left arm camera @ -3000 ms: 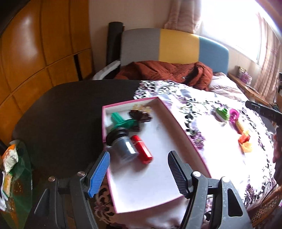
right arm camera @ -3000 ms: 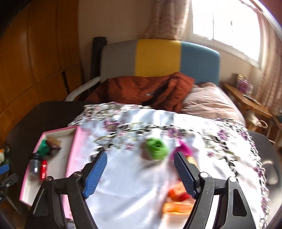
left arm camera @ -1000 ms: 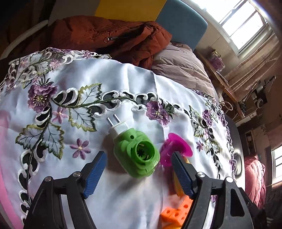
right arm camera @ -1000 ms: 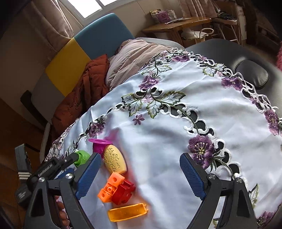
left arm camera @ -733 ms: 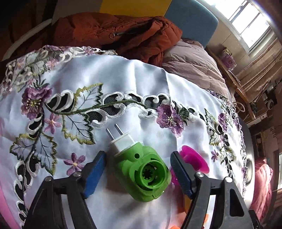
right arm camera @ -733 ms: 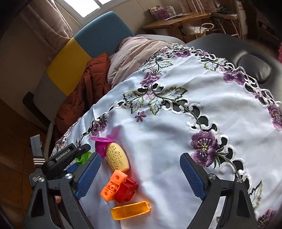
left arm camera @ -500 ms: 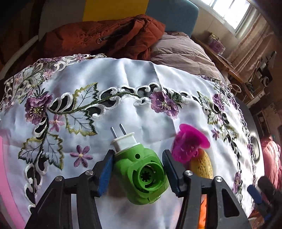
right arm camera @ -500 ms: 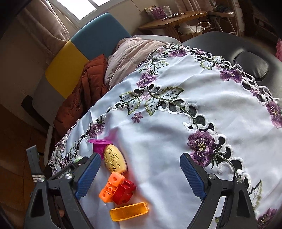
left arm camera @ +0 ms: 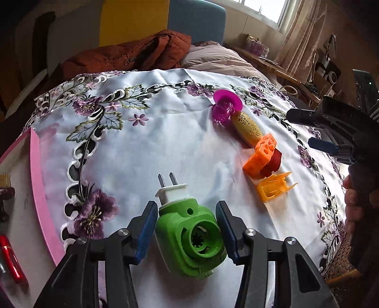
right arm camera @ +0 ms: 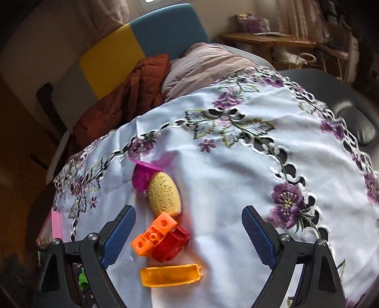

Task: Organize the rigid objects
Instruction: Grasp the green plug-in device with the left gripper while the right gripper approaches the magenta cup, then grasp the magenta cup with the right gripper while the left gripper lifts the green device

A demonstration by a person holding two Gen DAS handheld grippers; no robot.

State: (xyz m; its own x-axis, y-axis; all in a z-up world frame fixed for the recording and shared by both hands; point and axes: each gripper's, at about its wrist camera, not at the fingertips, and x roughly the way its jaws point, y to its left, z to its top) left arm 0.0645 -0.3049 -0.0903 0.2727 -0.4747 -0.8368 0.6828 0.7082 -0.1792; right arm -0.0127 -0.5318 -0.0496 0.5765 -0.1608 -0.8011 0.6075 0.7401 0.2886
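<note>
Now the left gripper has closed onto the green plug, lifting it off the tablecloth; the right gripper stays spread beside the orange block.

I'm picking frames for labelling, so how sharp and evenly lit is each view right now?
Left wrist view: sharp on the green plug held in the left tool; window top right blown out, corners dark, fisheye bending at the edges. Right wrist view: softer, slight motion blur on the orange block and cloth; the right tool is crisp; edges vignetted.
</note>
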